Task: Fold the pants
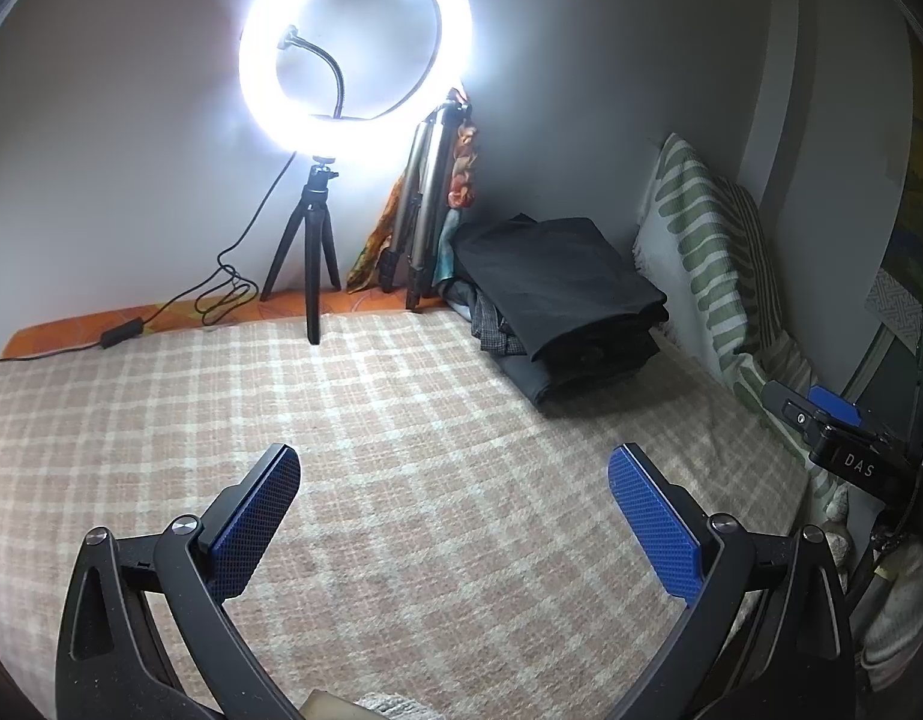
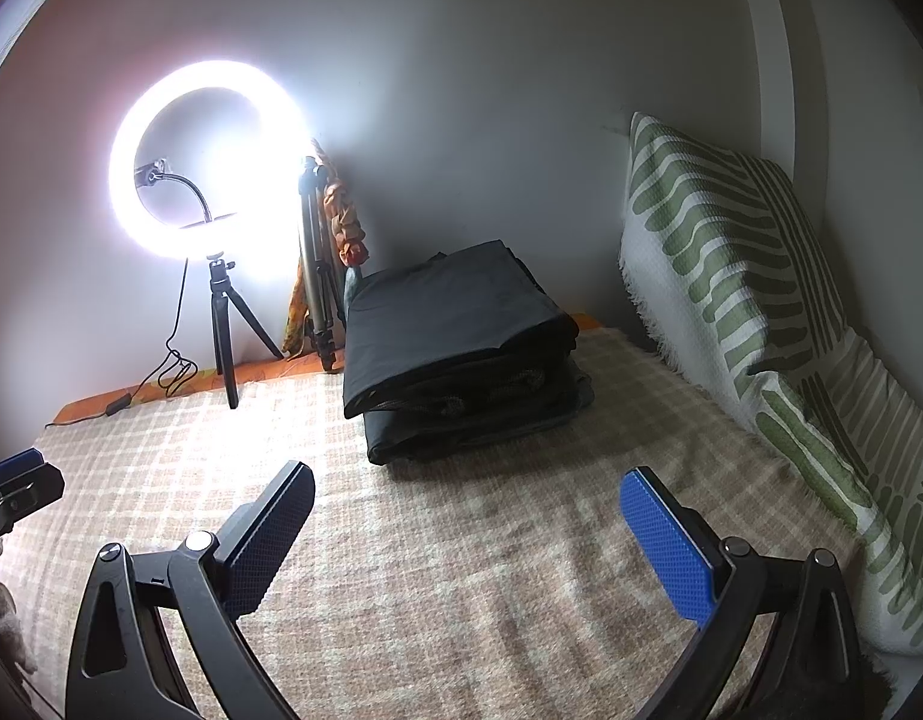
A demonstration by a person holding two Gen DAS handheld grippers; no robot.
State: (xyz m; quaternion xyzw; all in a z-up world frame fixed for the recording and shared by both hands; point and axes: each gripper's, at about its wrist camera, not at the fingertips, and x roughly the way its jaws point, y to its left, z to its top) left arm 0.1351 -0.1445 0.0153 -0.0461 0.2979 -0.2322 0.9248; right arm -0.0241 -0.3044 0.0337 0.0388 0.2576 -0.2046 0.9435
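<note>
A stack of folded dark pants (image 1: 566,300) lies at the far right of the bed, near the wall; it also shows in the right wrist view (image 2: 461,354). My left gripper (image 1: 455,468) is open and empty above the checked blanket (image 1: 401,420), well short of the stack. My right gripper (image 2: 467,486) is open and empty, just in front of the stack. The right gripper shows at the right edge of the left wrist view (image 1: 833,426). The left gripper shows at the left edge of the right wrist view (image 2: 17,480).
A lit ring light on a small tripod (image 1: 317,240) stands at the back by the wall, its cable (image 1: 221,294) trailing left. A folded metal tripod (image 1: 425,204) leans in the corner. A green-and-white striped pillow (image 2: 761,300) leans along the right wall.
</note>
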